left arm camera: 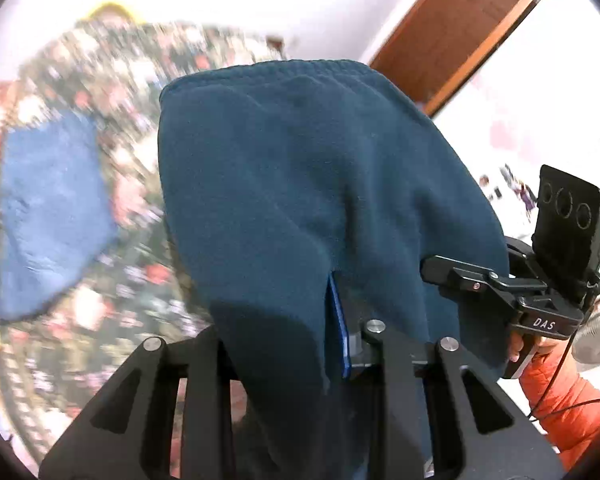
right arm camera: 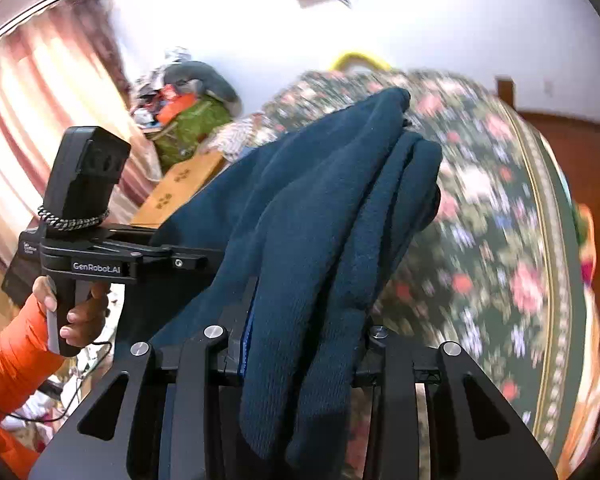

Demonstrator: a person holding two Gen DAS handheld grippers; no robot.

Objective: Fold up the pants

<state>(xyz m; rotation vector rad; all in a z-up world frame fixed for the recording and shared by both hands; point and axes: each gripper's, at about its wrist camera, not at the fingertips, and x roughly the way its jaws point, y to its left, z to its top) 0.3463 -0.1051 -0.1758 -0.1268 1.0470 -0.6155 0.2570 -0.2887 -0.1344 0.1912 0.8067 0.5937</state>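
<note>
"DAS" on right gripper [left arm camera: 452, 276], "GenRobot.AI" on left gripper [right arm camera: 188, 262]

Pants [left arm camera: 300, 168] are matt, fuzzy teal fleece; tongs [left arm camera: 342, 344] matt black plastic with shiny metal pins; bedspread [right arm camera: 500, 208], blurred, seems printed cloth.

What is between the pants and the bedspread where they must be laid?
Nothing visible. Both grippers, left and right, are shut on the teal pants, which hang over the floral bedspread. A blue garment lies off to the side on it.
</note>
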